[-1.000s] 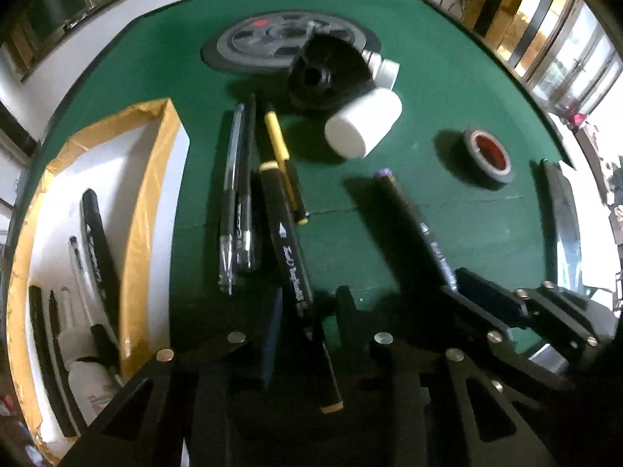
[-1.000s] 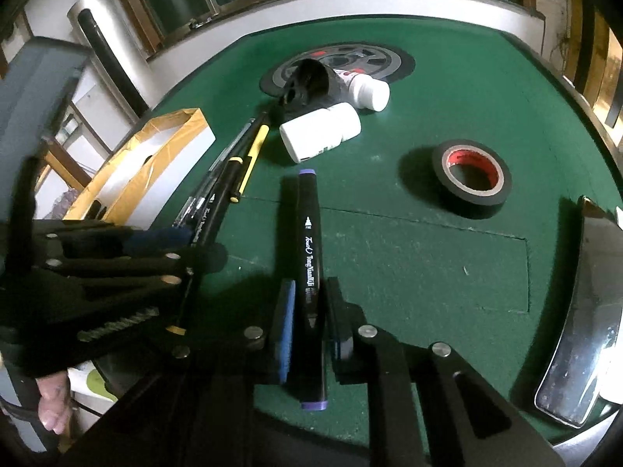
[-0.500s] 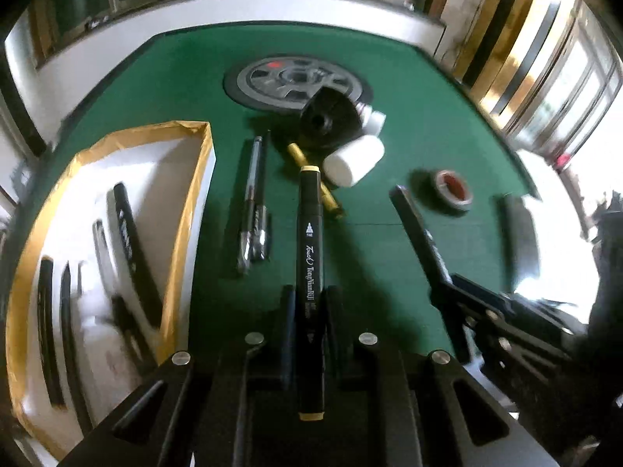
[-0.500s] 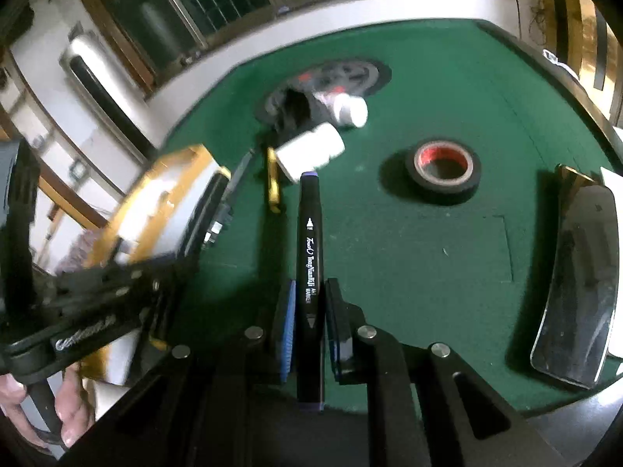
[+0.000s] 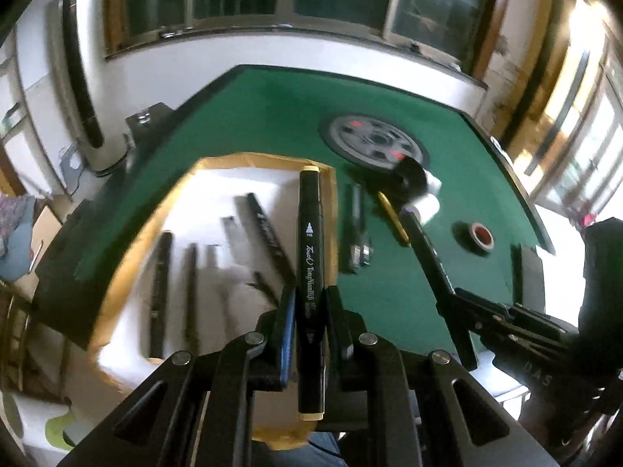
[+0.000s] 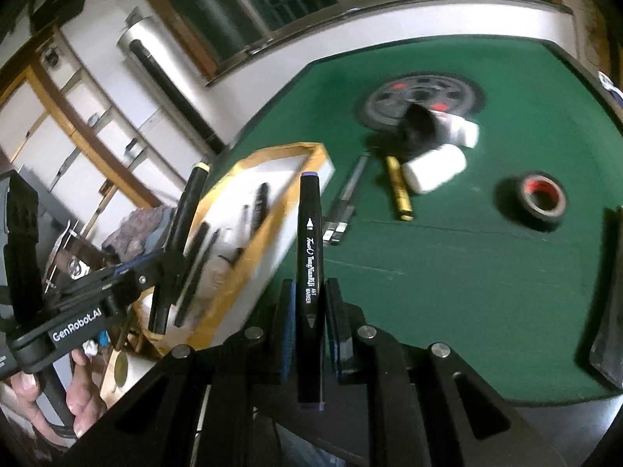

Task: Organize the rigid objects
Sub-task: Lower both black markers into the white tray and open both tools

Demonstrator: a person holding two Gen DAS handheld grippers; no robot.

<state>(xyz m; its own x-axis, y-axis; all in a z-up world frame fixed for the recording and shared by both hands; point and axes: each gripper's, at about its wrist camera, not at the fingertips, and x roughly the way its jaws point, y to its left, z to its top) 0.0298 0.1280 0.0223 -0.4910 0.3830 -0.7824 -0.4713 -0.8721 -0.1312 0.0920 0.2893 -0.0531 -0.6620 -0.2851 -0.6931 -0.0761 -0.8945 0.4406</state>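
My left gripper (image 5: 309,301) is shut on a black marker with cream caps (image 5: 310,241), held above the near right part of the white box with yellow-taped rim (image 5: 128,249). Several black pens lie in that box. My right gripper (image 6: 309,294) is shut on a black marker with purple caps (image 6: 310,233), held above the green table near the box's right wall (image 6: 268,241). The left gripper (image 6: 155,268) shows over the box in the right wrist view. The right gripper (image 5: 447,295) shows at the right in the left wrist view.
On the green table (image 6: 447,272) lie two clear pens (image 6: 342,202), a yellow pen (image 6: 399,190), two white bottles (image 6: 434,167), a black round object (image 6: 418,126), a grey weight plate (image 6: 420,95), a black tape roll (image 6: 541,200) and a dark flat object (image 6: 609,299) at the right edge.
Both grippers have lifted their markers off the table and swung left; the left one now hangs over the box and the right one is near its wall.
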